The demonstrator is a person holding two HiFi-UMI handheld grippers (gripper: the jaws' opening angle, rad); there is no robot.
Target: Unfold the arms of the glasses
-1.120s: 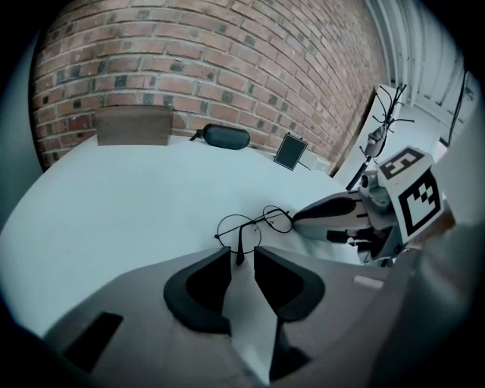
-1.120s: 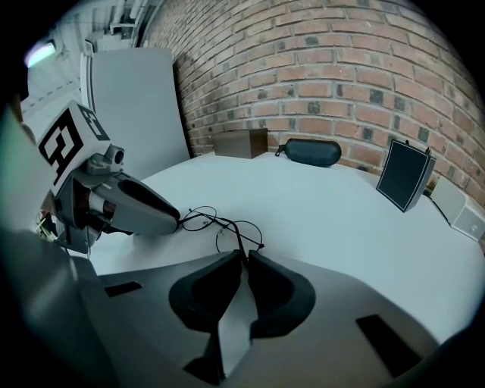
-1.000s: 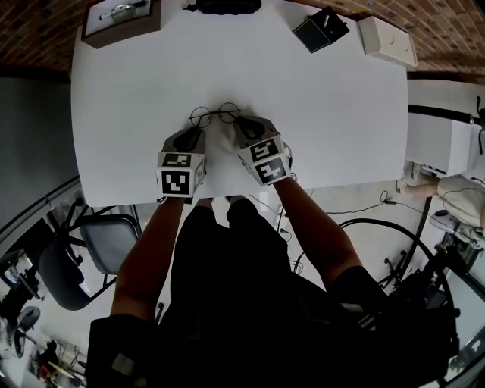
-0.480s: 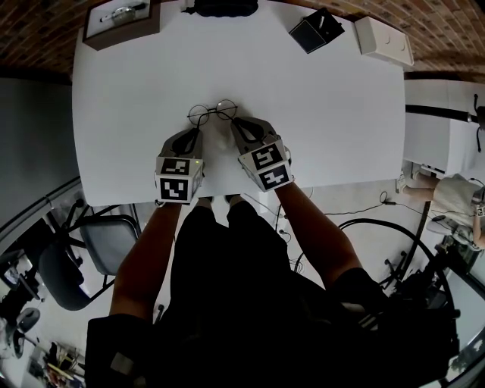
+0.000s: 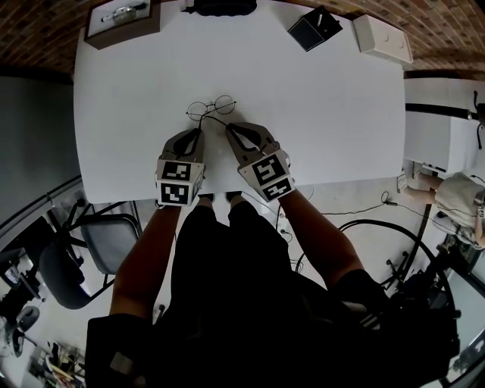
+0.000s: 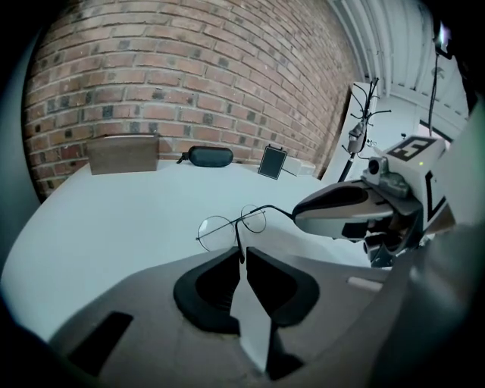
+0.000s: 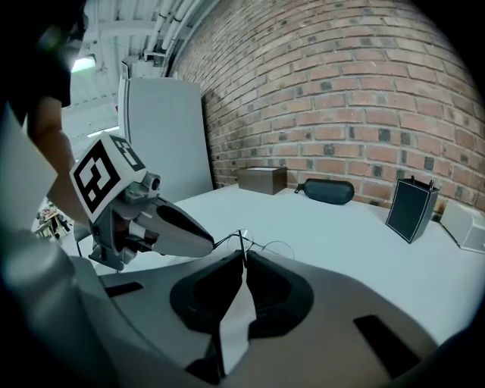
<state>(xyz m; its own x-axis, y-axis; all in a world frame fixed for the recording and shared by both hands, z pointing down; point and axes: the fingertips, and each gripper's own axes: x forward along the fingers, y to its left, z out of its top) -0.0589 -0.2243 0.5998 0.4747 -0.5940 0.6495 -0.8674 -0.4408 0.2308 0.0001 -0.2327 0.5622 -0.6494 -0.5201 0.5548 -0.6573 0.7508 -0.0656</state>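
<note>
Your left gripper (image 6: pixel 242 252) has its jaws pinched down to a sliver on one thin arm of the round wire-rimmed glasses (image 6: pixel 231 224), and they've just been closing onto it. Same deal with your right gripper (image 7: pixel 243 259): the jaws are nearly together and have just been closing, with the other wire arm caught between the tips.

In the head view the glasses sit in the upper middle of the frame, a bit left of centre, right above both gripper tips and over the white table (image 5: pixel 326 114). Can't tell whether the lenses touch the tabletop.

Along the top edge of that view there's a brown wooden box (image 5: pixel 121 21) at upper left and a black oval glasses case (image 5: pixel 221 6) at top centre. A black square stand (image 5: pixel 314 29) and a white box (image 5: pixel 385 39) are at upper right. All of it is well apart from the glasses.
</note>
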